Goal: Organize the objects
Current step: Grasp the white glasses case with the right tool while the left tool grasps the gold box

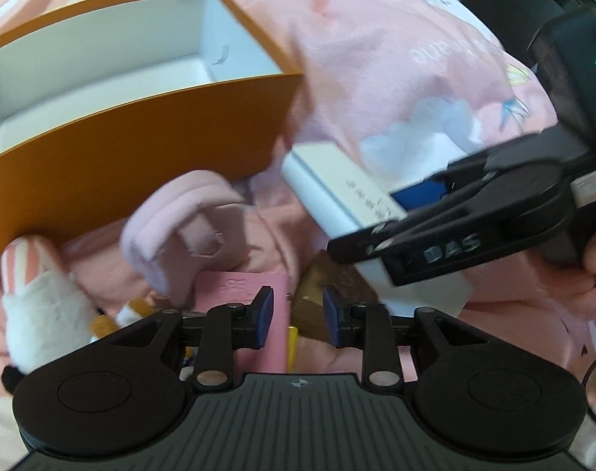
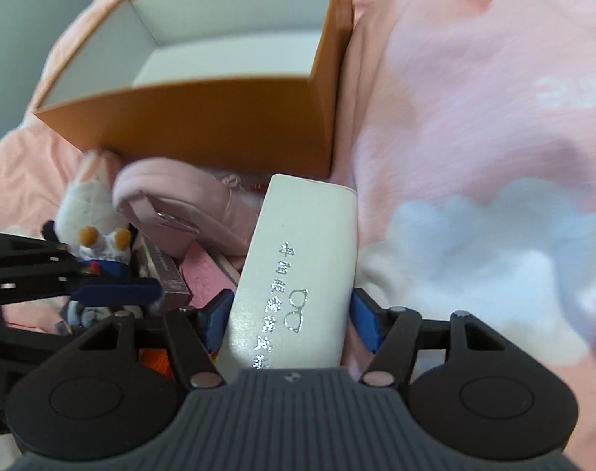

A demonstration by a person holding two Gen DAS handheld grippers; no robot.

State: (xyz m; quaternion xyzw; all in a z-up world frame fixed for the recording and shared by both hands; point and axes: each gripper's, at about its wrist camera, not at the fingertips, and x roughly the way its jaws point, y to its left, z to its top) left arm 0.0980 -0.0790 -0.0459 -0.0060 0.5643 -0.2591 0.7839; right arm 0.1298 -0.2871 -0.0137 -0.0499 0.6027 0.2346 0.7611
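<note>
An open orange box [image 1: 141, 145] with a white, empty inside lies on the pink bedding; it also shows in the right wrist view [image 2: 227, 125]. My right gripper [image 2: 294, 314] is shut on a white glasses case [image 2: 302, 267] with silver lettering and holds it just right of the box; both show in the left wrist view, the case [image 1: 329, 192] between the black fingers [image 1: 435, 231]. My left gripper [image 1: 298, 316] is open and empty above a pink card [image 1: 239, 290] and a brown object [image 1: 317, 294]. A pink pouch [image 1: 188, 223] and a plush toy [image 1: 42, 306] lie before the box.
Pink bedding with white cloud prints [image 2: 474, 235] covers everything around. A brown slim box [image 2: 168, 274] and a pink flat box [image 2: 203, 271] lie by the pouch [image 2: 188, 204]. The plush toy [image 2: 94, 212] sits at the box's near left corner.
</note>
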